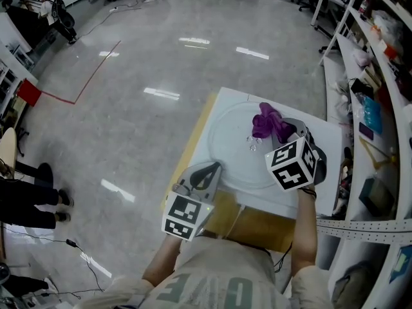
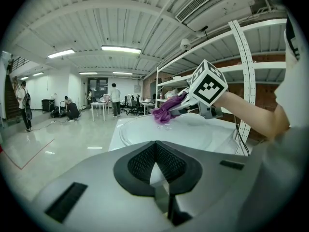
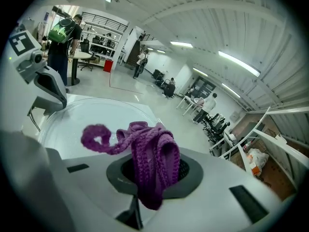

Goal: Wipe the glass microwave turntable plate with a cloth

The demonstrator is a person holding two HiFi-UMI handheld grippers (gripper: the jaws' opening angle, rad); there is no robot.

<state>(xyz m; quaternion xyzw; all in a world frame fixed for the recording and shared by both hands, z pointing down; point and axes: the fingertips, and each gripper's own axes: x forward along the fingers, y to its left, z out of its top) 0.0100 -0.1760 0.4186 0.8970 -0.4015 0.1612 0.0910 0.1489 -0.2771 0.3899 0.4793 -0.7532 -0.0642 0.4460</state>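
Right gripper [image 1: 277, 129] reaches over plate [image 1: 225, 143] (clamping cloth [image 1: 265, 120])

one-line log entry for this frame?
step: wipe | right gripper: shut on purple cloth, over glass plate | left gripper: shut, at plate's near rim

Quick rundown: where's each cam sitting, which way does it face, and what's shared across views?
Head view: on the head, steeply down at plate on table; both forearms, left gripper, right gripper show.
Left gripper view: at plate's near rim, looking across it; own jaws shut on rim, right forearm shows.
Right gripper view: above plate, facing the room; own jaws clamp cloth, left gripper at upper left.
Shared: plate and cloth in all three.
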